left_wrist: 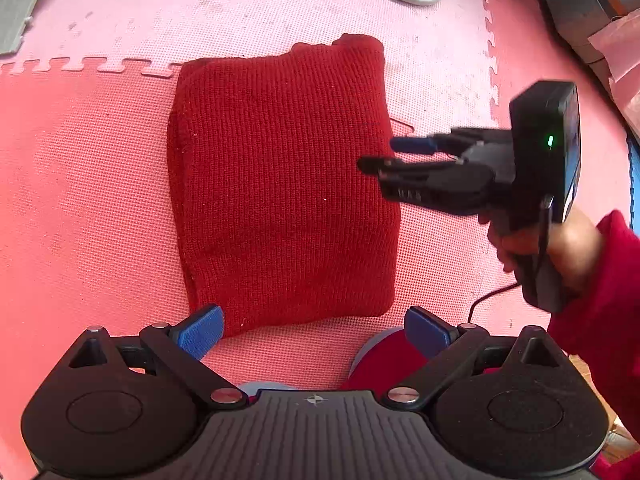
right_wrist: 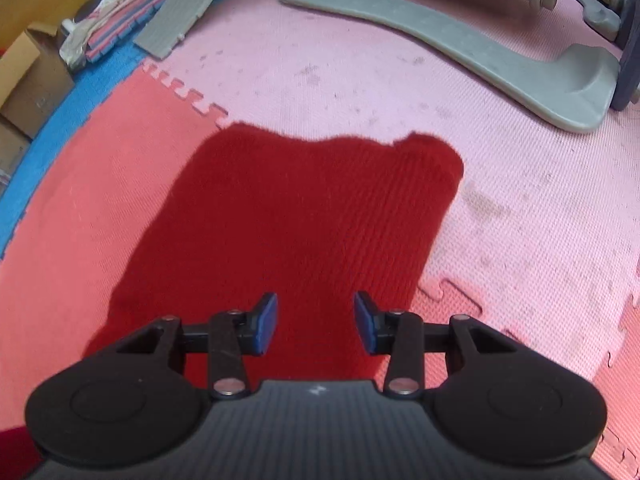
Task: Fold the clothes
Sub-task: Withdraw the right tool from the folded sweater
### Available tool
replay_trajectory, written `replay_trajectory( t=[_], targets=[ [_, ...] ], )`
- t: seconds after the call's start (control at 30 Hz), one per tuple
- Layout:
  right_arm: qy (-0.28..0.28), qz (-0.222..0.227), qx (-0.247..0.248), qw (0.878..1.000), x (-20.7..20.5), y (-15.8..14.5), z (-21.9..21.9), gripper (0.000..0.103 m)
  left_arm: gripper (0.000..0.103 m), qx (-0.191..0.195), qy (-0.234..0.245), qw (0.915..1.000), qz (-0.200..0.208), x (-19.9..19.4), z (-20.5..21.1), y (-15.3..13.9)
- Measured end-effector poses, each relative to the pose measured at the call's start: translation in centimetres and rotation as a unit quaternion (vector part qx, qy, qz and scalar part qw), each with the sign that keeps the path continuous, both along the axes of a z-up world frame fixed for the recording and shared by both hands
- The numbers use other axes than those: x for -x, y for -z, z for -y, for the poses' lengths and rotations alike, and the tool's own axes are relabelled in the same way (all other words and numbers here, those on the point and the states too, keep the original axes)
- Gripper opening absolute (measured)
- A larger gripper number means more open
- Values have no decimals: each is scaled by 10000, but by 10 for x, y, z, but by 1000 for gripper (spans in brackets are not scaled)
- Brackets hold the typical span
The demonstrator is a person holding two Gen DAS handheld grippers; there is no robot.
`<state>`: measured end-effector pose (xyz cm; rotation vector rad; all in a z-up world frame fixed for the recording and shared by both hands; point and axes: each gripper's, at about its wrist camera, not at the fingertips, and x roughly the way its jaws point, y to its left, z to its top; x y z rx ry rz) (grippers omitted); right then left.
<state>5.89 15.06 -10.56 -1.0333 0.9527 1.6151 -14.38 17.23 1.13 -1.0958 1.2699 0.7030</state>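
Note:
A red knitted garment [left_wrist: 280, 176] lies folded into a thick rectangle on the pink and salmon foam mats; in the right wrist view it [right_wrist: 288, 220] fills the middle. My left gripper [left_wrist: 314, 330] hovers at its near edge, open wide, with nothing between the blue pads. My right gripper [left_wrist: 384, 156] hangs above the garment's right edge, held by a hand in a red sleeve. From its own camera the right gripper [right_wrist: 316, 324] is open, its pads apart above the cloth and gripping nothing.
A grey plastic base [right_wrist: 480, 56] of some equipment lies on the mat beyond the garment. Grey mat pieces [right_wrist: 188, 4], cardboard boxes [right_wrist: 28, 76] and a blue mat sit at the far left. A black cable [left_wrist: 492, 294] trails from the right gripper.

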Motion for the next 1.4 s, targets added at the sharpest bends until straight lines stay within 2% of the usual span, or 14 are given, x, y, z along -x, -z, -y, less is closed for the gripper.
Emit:
replay_trajectory(
  t=[0.1,0.2,0.3,0.43,0.57,0.73,0.9,0.97,1.1,1.27,1.4],
  targets=[
    [-143,342,143,9992,14,22,21,43,98,-27,9,10000,-55,0,-1,-3],
    [-142,520,84,9985,22,23,30,43,98,-35,-122,9999,-33,3,-5,-6],
    [51,501,716,9962,19,16,22,43,98,-114,-181,9998,-51,4,-5,-12],
    [558,795,1314,9866,15,-21,24,44,98,-283,-99,9995,-93,3,2,-27],
    [972,787,1439,9817,17,-73,37,55,98,-296,5,9995,-105,8,13,-44],
    [1214,1072,1248,9789,32,-124,52,63,98,-478,178,9987,1,21,19,-63],
    [1469,978,934,9799,56,-161,69,65,98,-518,448,9976,64,33,21,-76],
    [1380,895,873,9825,63,-171,77,66,98,-543,475,9974,12,35,22,-84],
    [961,809,737,9893,63,-187,91,66,98,-535,195,9984,-48,36,25,-97],
    [415,880,470,9941,37,-202,110,67,98,-566,-78,9979,-306,14,50,-106],
    [-115,931,457,9945,13,-207,122,67,98,-593,-602,9960,-307,-6,79,-112]
  ],
)
